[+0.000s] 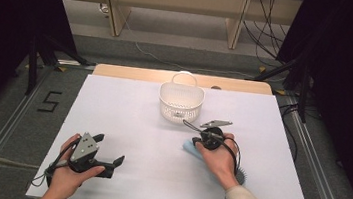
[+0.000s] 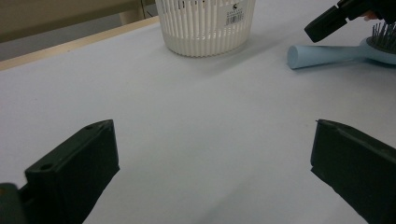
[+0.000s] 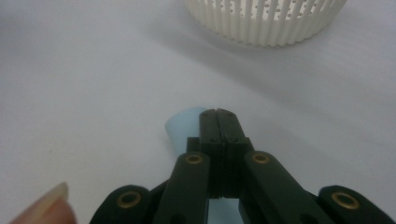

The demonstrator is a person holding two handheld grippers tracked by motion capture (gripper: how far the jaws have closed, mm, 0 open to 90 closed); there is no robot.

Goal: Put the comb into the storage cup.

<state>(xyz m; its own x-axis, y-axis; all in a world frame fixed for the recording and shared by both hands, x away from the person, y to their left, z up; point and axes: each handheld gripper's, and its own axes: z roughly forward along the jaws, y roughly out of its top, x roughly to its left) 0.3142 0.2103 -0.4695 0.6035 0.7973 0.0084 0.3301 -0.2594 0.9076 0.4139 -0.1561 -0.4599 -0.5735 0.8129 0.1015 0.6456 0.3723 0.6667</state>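
Right gripper poised over the hairbrush handle, jaws together, before any grasp.

At lower left of the high view the left gripper (image 1: 108,153) rests on the white table (image 1: 127,119) with its jaws wide apart and nothing between them; it plays no part in this step. At upper centre stands the white basket (image 1: 181,101), upright, the likely destination. Right of centre, the right gripper (image 1: 199,135) hangs just above the light blue hairbrush (image 1: 192,149), which lies flat on the table near the basket, handle end toward frame left. In the right gripper view the jaws are pressed together, empty, directly over the handle tip. For a sound pick the operator should spread the jaws, lower them astride the handle behind its tip, then close squarely across it.
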